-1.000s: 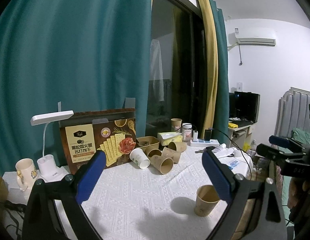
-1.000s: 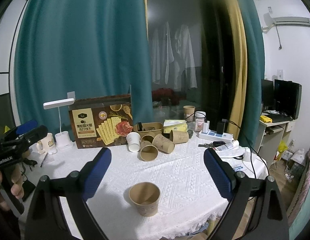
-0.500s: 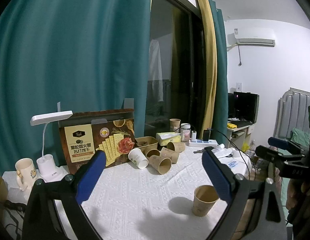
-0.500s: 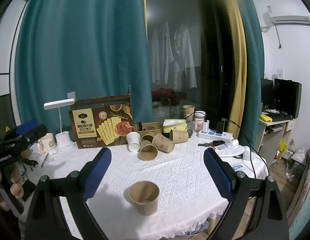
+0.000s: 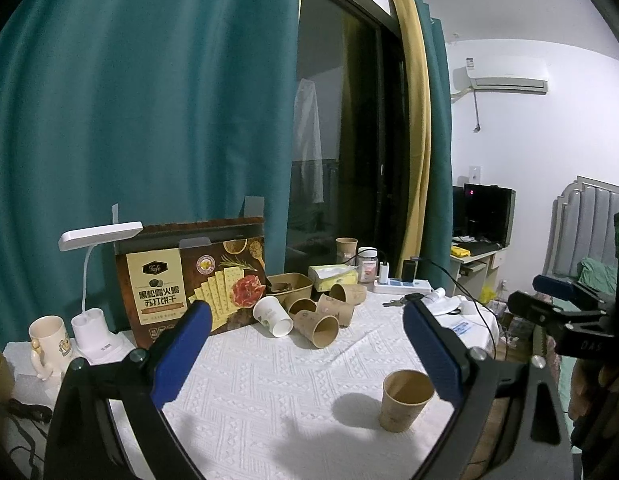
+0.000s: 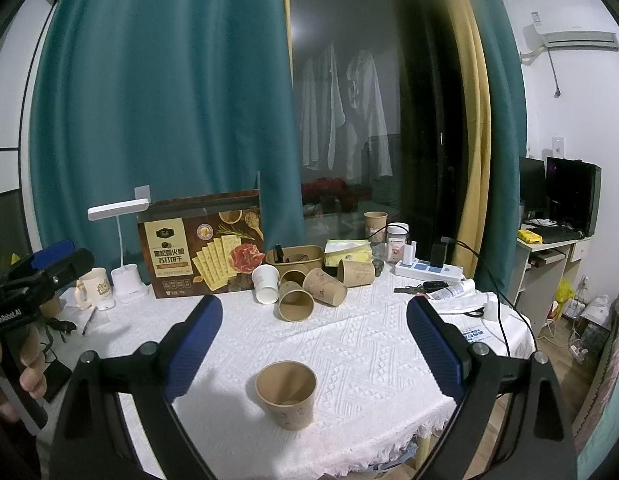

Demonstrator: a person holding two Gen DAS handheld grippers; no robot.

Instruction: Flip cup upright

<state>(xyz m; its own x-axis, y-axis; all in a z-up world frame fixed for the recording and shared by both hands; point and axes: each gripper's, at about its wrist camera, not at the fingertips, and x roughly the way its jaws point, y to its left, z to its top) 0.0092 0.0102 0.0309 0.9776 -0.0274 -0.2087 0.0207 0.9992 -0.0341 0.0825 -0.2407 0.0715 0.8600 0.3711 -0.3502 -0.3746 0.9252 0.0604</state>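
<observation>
One brown paper cup (image 6: pixel 286 394) stands upright near the front edge of the table, mouth up, so the flip looks done for this one. Neither tool is working on anything: the left gripper (image 5: pixel 305 350) has its jaws spread wide with nothing between the pads, and the right gripper (image 6: pixel 314 350) is likewise spread and empty, with the upright cup sitting on the cloth below and between its fingers, untouched.

If more cups are to be righted, the next move calls for reaching to the back of the table, where a pile of cups (image 6: pixel 305 288) lies tipped on their sides, a white cup (image 6: pixel 266 284) among them. They touch each other, so the jaws would need to close on one wall without rolling its neighbours.

From left to right along the table: a mug (image 5: pixel 47 338), a small white desk lamp (image 5: pixel 94 276), a cracker box (image 5: pixel 193 276) standing on edge, the fallen cups, a tissue pack (image 5: pixel 333 277), then a power strip (image 5: pixel 401 286) with its cable and keys. A white textured tablecloth (image 6: pixel 349 344) covers the top. Behind hang teal curtains (image 5: pixel 149 100) and a dark glass door, with an air conditioner (image 5: pixel 505 74) on the white wall to the right.
</observation>
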